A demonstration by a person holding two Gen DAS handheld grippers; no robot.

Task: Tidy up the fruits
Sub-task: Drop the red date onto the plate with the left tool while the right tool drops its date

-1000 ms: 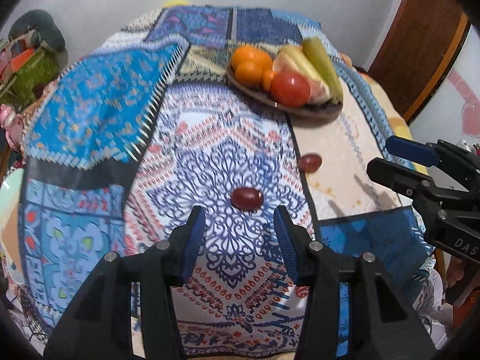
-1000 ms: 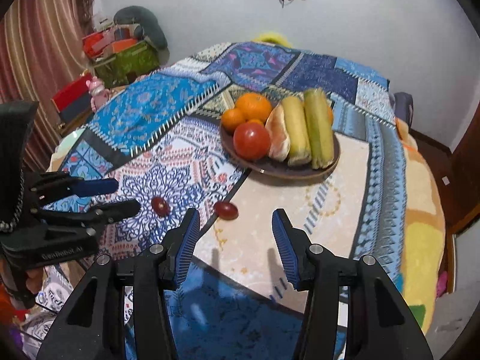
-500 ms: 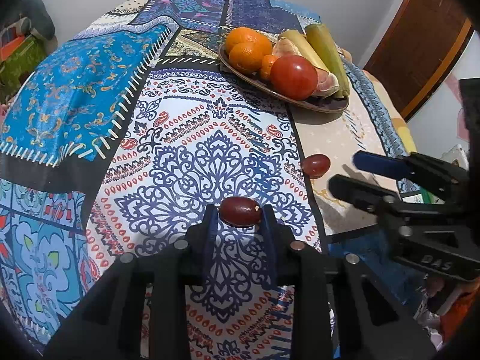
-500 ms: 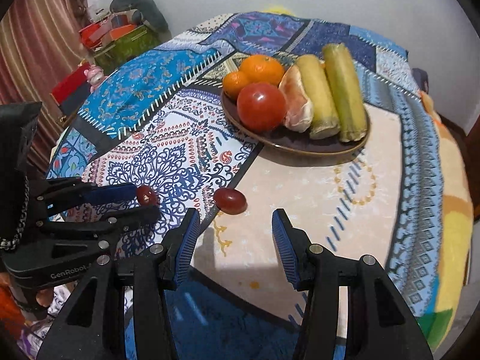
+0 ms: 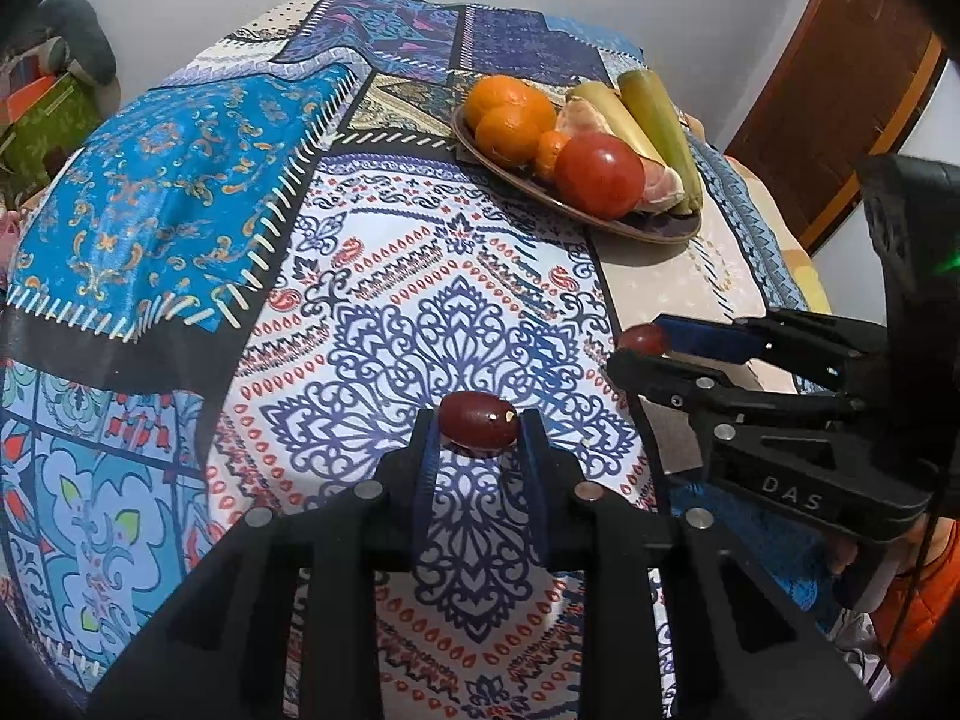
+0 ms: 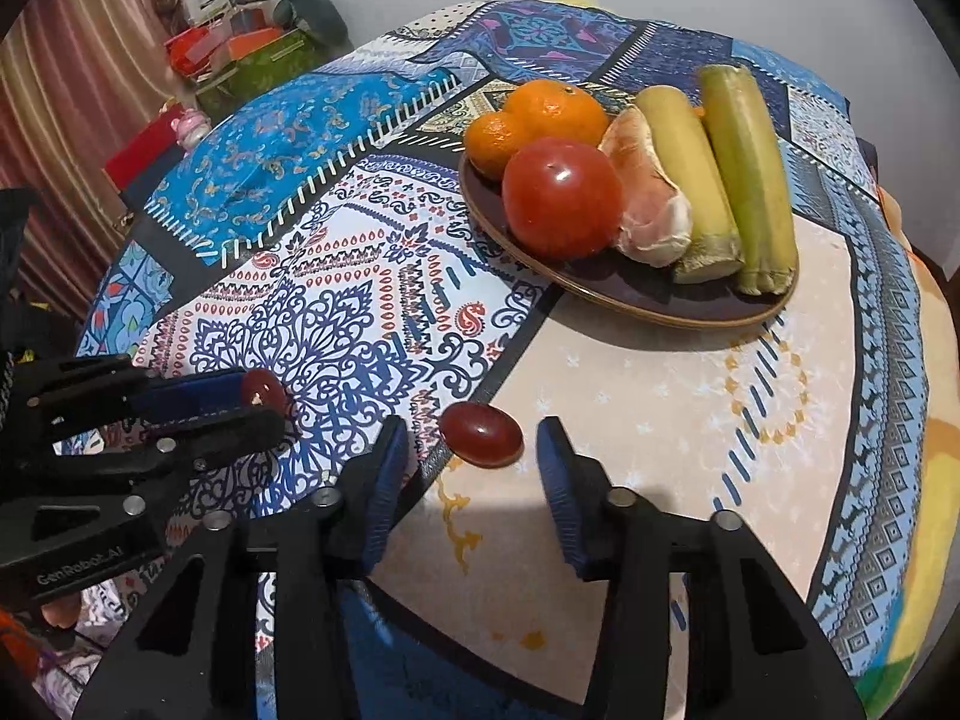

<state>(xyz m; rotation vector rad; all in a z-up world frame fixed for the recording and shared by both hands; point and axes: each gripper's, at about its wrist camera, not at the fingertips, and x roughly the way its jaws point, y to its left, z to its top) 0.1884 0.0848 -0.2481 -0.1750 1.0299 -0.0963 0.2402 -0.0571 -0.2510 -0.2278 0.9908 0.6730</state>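
Observation:
My left gripper (image 5: 479, 427) is shut on a small dark red date (image 5: 479, 425), held at its fingertips just above the patterned cloth; it also shows in the right wrist view (image 6: 263, 389). My right gripper (image 6: 474, 443) is open, its fingers on either side of a second dark red date (image 6: 482, 434) that lies on the cloth. That date also shows in the left wrist view (image 5: 642, 339) between the right gripper's fingers. A brown plate (image 6: 708, 306) at the back holds oranges (image 6: 555, 109), a red tomato (image 6: 561, 197), a peeled citrus piece and two long green-yellow stalks.
A patchwork cloth (image 5: 180, 192) covers the round table. Boxes and a bag (image 6: 252, 54) stand beyond the table's far left edge. A brown door (image 5: 840, 90) is at the right, and a curtain (image 6: 54, 120) at the left.
My left gripper moved onto the first date, shut on it and raised it slightly. My right gripper moved forward and down until its open fingers straddle the second date.

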